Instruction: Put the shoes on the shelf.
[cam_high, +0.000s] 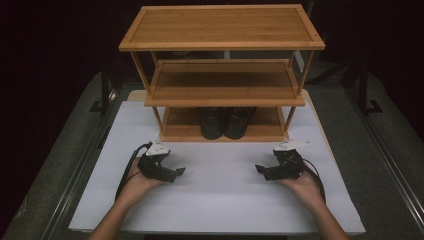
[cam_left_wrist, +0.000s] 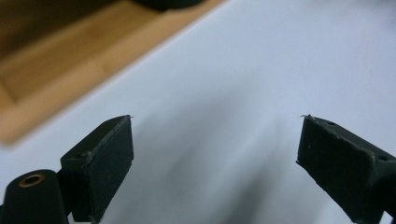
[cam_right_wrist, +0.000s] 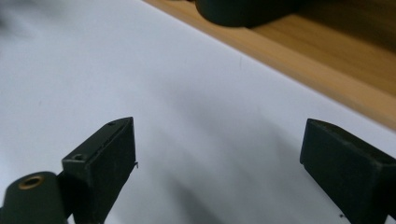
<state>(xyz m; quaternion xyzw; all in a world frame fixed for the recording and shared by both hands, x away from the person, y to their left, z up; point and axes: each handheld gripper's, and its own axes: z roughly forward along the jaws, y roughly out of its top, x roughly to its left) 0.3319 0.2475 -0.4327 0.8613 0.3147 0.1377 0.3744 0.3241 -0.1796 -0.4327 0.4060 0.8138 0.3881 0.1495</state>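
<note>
A bamboo shoe rack (cam_high: 222, 82) with three shelves stands at the back of the white table (cam_high: 220, 205). A pair of black shoes (cam_high: 226, 121) sits side by side on its bottom shelf. My left gripper (cam_high: 177, 172) is low over the table in front of the rack's left end, jaws open and empty, pointing inward. My right gripper (cam_high: 260, 170) mirrors it at the right, also open and empty. The left gripper view has my left gripper (cam_left_wrist: 217, 116) over bare table, with the shelf edge (cam_left_wrist: 56, 70) beyond. In the right gripper view, my right gripper (cam_right_wrist: 220, 120) faces a shoe toe (cam_right_wrist: 243, 11).
The rack's top shelf (cam_high: 222, 25) and middle shelf (cam_high: 222, 80) hold nothing. Grey floor and dark metal stands (cam_high: 362, 90) flank the table. Cables trail from both grippers along the person's hands.
</note>
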